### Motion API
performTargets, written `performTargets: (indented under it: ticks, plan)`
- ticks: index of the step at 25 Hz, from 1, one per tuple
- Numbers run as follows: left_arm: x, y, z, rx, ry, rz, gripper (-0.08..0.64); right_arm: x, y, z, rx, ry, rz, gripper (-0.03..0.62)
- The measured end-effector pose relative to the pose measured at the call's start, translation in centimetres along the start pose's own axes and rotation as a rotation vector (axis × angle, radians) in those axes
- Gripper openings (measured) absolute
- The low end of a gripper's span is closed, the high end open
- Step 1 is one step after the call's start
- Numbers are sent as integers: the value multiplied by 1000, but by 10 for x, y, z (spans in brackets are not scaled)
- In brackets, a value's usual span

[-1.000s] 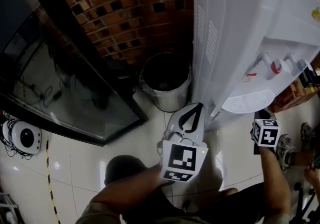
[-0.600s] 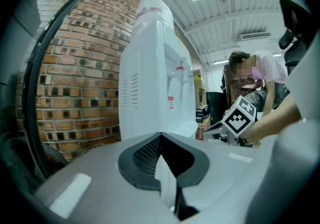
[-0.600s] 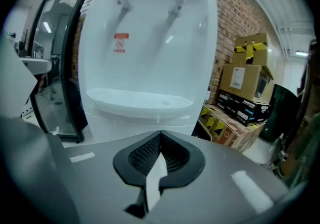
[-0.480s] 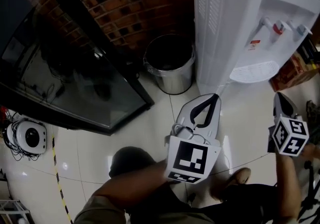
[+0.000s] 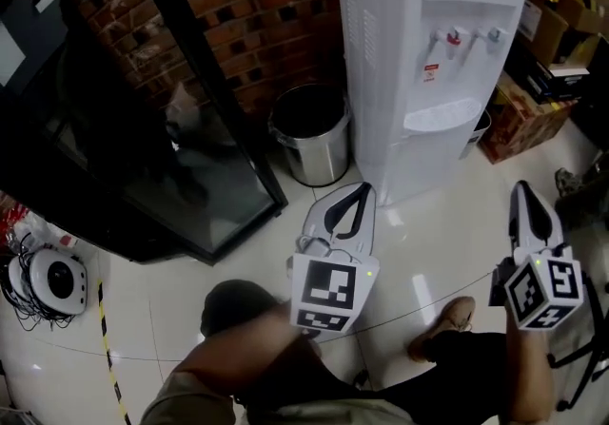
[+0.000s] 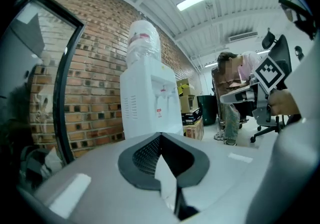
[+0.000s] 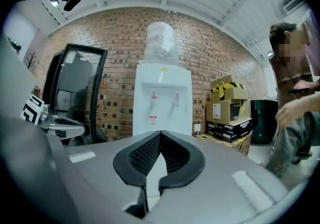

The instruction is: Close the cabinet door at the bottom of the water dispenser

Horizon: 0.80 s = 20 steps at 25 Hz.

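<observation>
In front of the water dispenser (image 5: 428, 52), its cabinet door (image 5: 425, 164) seemingly already shut, my left gripper (image 5: 363, 189) and right gripper (image 5: 520, 188) show jaws closed, empty.

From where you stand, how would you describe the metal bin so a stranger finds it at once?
Find the white water dispenser against the brick wall. At its left in the head view, a round steel bin stands on the pale floor. It is the only shiny, open-topped cylinder; its other neighbour is a black-framed glass panel.
</observation>
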State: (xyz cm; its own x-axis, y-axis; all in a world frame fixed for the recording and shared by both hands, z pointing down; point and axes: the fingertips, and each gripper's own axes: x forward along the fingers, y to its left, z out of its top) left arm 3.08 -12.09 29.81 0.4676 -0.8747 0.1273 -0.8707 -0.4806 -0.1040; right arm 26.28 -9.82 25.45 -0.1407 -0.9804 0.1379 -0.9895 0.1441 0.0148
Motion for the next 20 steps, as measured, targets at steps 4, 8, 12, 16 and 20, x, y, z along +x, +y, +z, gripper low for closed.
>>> performTargets:
  ticks: [4,8,12,16,20]
  plan:
    - [-20,10,5,11,-6,50,0,-29,43,-12,43,2,100,14]
    - [-41,4,26,-14,-34,46,0,-36,91,-16,29,14,239,14]
    - [-61,-10,4,-53,-25,33,0,-40,116,-9,59,29,311,14]
    - [-78,2,12,31,-38,45,0,-39,137,-1,32,11,352,12]
    - [-85,23,-11,-59,-2,103,0,-28,140,-9,7,36,339,12]
